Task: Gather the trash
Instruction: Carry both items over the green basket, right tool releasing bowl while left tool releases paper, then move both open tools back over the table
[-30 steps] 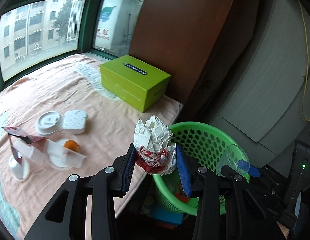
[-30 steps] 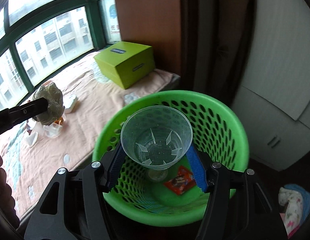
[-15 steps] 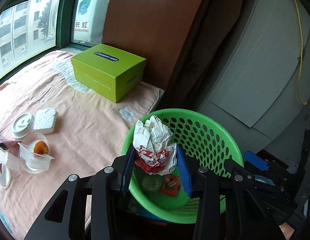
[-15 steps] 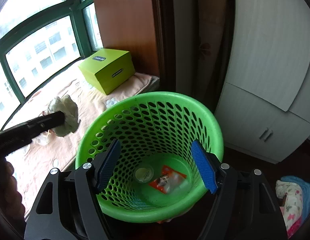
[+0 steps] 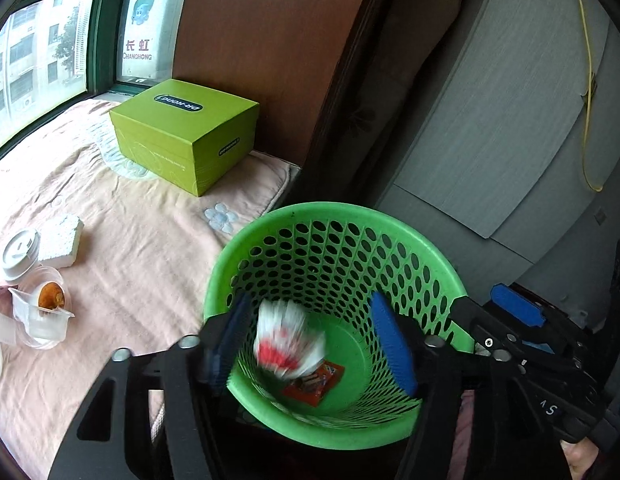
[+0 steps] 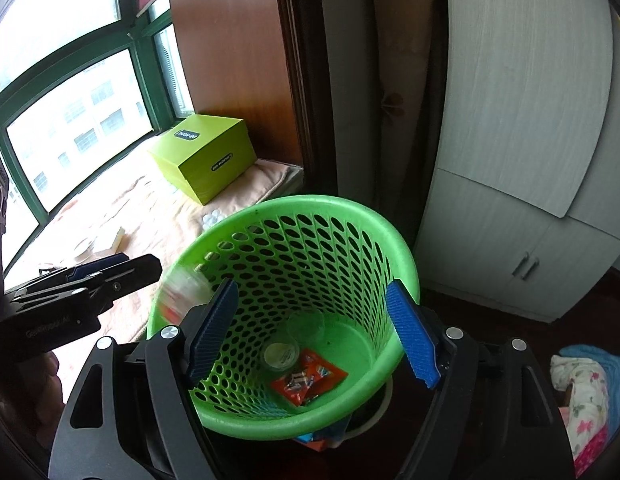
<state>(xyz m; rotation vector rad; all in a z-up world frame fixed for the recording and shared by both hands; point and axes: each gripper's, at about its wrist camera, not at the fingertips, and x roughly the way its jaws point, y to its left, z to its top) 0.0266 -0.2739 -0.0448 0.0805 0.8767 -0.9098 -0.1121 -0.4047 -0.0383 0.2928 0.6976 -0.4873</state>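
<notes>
Green basket (image 5: pixel 426 256): we release straight over its centre.
Left gripper (image 5: pixel 310 344): jaws opening; crumpled wrapper (image 5: pixel 288 344) drops free between them, toward six o'clock.
Right gripper (image 6: pixel 310 336): jaws opening, nothing between.

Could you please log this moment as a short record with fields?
bin: green basket, beside the bed
in bin: orange wrapper, lid, clear cup
falling: crumpled paper, blurred, clear of the pads
left hand-held gripper: opening, over the bin
right hand-held gripper: opening, nothing between its pads
on bed: green box, foam block, cups
</notes>
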